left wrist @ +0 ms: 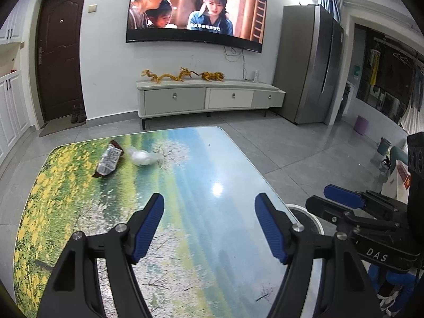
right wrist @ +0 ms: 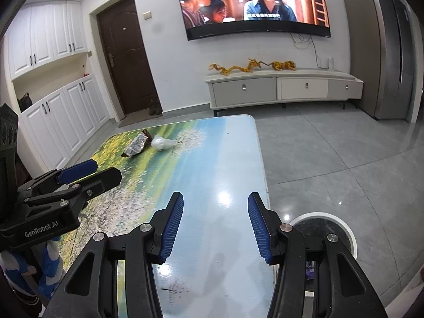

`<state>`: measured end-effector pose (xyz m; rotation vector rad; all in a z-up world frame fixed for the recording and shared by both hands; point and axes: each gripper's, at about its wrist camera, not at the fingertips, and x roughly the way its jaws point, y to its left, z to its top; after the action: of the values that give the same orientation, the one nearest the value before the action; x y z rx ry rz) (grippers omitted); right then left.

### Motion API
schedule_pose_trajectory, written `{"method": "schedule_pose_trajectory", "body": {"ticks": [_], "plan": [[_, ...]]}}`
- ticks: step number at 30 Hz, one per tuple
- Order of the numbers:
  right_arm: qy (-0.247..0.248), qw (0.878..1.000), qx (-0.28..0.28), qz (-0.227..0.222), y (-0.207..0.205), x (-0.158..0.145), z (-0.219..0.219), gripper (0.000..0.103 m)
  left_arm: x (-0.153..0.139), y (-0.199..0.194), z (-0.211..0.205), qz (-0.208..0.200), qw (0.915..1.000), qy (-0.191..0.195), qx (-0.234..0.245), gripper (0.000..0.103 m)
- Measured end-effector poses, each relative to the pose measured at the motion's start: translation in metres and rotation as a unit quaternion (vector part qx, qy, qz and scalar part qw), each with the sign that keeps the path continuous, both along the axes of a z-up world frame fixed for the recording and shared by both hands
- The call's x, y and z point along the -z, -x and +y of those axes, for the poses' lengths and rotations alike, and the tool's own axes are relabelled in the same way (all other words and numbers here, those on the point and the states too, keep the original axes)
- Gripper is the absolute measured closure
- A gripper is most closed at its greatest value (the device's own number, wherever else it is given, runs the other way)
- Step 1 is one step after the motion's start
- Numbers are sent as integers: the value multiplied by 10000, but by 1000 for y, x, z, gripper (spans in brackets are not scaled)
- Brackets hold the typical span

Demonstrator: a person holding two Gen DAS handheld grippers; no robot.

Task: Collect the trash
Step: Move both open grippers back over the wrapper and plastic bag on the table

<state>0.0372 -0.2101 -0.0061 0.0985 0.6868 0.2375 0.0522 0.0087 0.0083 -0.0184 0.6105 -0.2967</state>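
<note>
Two pieces of trash lie together at the far left of the landscape-print table (left wrist: pixel 201 175): a dark snack wrapper (left wrist: pixel 108 160) (right wrist: pixel 136 145) and a crumpled white plastic wad (left wrist: pixel 143 157) (right wrist: pixel 161 143) just to its right. My left gripper (left wrist: pixel 209 197) hovers over the near part of the table, open, with nothing between its blue pads. My right gripper (right wrist: pixel 216 194) hangs over the table's near right edge, also open and empty. Both are well short of the trash. Each gripper shows side-on in the other's view.
A round white-rimmed bin (right wrist: pixel 324 228) with a dark liner stands on the floor by the table's near right corner. Beyond the table are grey floor tiles, a low TV cabinet (left wrist: pixel 209 96), a fridge (left wrist: pixel 307 63), a brown door (left wrist: pixel 59 53) and white cupboards (right wrist: pixel 53 111).
</note>
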Motion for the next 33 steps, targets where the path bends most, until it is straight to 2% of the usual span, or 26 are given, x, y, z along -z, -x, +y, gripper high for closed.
{"method": "schedule_pose_trajectory", "body": {"ticks": [22, 27, 33], "plan": [[205, 9994, -257, 136, -2, 1, 31, 53, 10, -5, 25, 101, 9997, 179, -148, 33], [225, 9991, -297, 208, -6, 5, 33, 53, 18, -9, 35, 140, 9995, 194, -207, 33], [250, 9984, -386, 315, -18, 11, 40, 53, 36, -22, 60, 387, 9982, 249, -384, 33]]}}
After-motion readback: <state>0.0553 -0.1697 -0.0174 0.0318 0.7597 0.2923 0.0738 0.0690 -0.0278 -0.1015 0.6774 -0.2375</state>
